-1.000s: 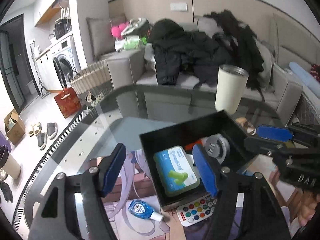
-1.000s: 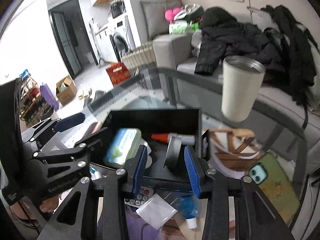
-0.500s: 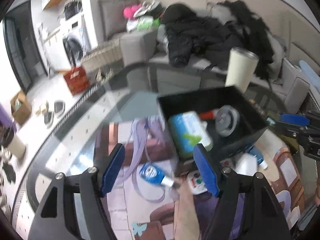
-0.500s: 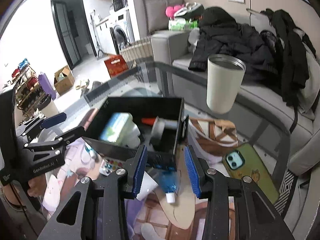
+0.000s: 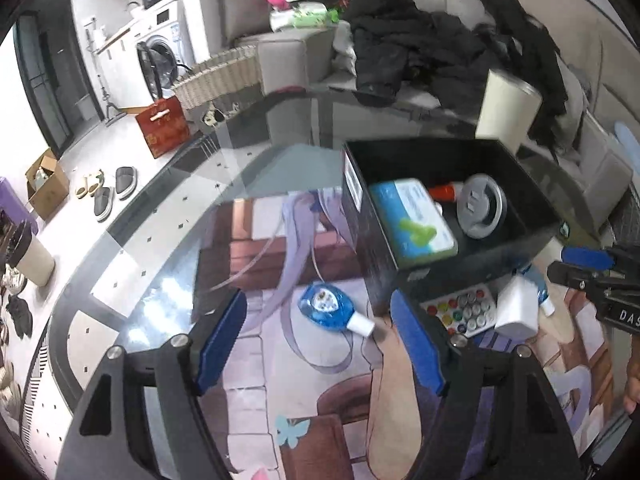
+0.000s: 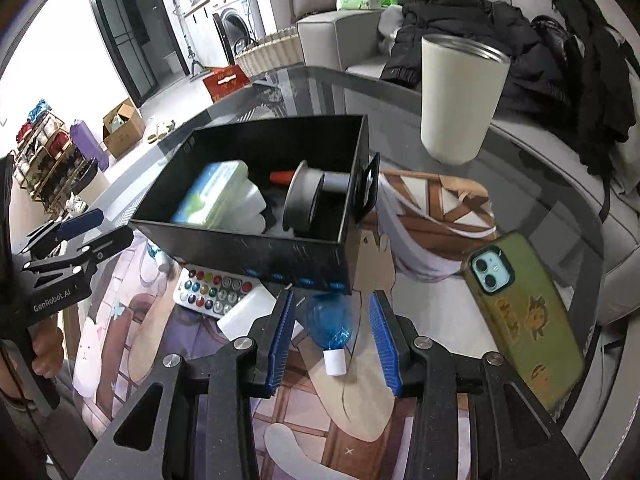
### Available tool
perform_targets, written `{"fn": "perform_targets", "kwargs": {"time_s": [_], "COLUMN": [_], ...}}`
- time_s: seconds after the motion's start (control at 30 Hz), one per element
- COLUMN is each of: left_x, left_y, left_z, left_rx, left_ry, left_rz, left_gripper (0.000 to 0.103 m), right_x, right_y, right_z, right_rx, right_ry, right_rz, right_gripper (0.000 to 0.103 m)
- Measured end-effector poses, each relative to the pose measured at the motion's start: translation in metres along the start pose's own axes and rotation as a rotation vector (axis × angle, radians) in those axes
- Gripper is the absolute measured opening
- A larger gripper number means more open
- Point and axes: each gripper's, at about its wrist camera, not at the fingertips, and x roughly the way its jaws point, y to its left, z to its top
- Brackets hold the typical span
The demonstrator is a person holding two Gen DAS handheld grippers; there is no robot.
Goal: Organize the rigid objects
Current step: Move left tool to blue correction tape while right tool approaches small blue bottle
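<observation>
Black and open-topped, the box [image 6: 256, 200] sits on the glass counter [image 5: 168, 224] as the collecting place: a blue-and-green case [image 6: 210, 196], a grey spool [image 6: 306, 198] and something with an orange tip [image 6: 282, 177] already lie inside it. Loose things are left outside, close against its near wall, where they are easy to reach. One small blue bottle [image 6: 330, 322] with a white cap lies on the printed mat just ahead of the right gripper [image 6: 331, 338], whose jaws stand apart on either side of it without touching it; that looks like a line-up for a pick. A second blue bottle [image 5: 326, 306] lies ahead of the left gripper [image 5: 318, 340], its jaws also wide apart and holding nothing. A remote with coloured buttons [image 6: 212, 290] and a white block [image 6: 250, 308] rest between the two bottles, partly tucked under the box's edge. A cream tumbler [image 6: 458, 98] and a green-cased phone [image 6: 524, 320] stand off to the right, well clear of the box. My guess is the bottles go in next.
</observation>
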Motion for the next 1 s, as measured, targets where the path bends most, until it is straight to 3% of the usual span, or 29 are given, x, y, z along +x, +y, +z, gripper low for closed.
{"fn": "perform_targets", "kwargs": {"time_s": [0.4,0.6,0.67,0.83,0.9,1.0], "left_x": [0.042,0.052,0.054,0.05,0.047,0.045], "left_y": [-0.003,-0.004,-0.003,-0.008,-0.009,-0.012], "left_z": [-0.006,-0.004,-0.005,-0.006,-0.007,-0.012], "left_rx": [-0.003,0.006,-0.002,0.014,0.02,0.026], "left_ry": [0.119,0.132,0.136,0.141,0.149,0.155], "left_rz": [-0.009,0.002,-0.017,-0.041,-0.055,-0.066], "left_gripper": [0.076,0.074,0.07,0.033,0.023,0.016], "right_x": [0.016,0.017,0.018,0.018,0.019,0.022], "right_y": [0.003,0.002,0.0,-0.002,-0.005,-0.009], "right_z": [-0.004,-0.002,-0.002,-0.002,-0.003,-0.005], "right_rx": [-0.005,0.005,0.017,0.025,0.032,0.045], "right_ry": [0.028,0.028,0.034,0.035,0.036,0.057], "right_rz": [0.003,0.001,0.011,0.02,0.021,0.013], "right_gripper": [0.039,0.039,0.039,0.039,0.039,0.039]}}
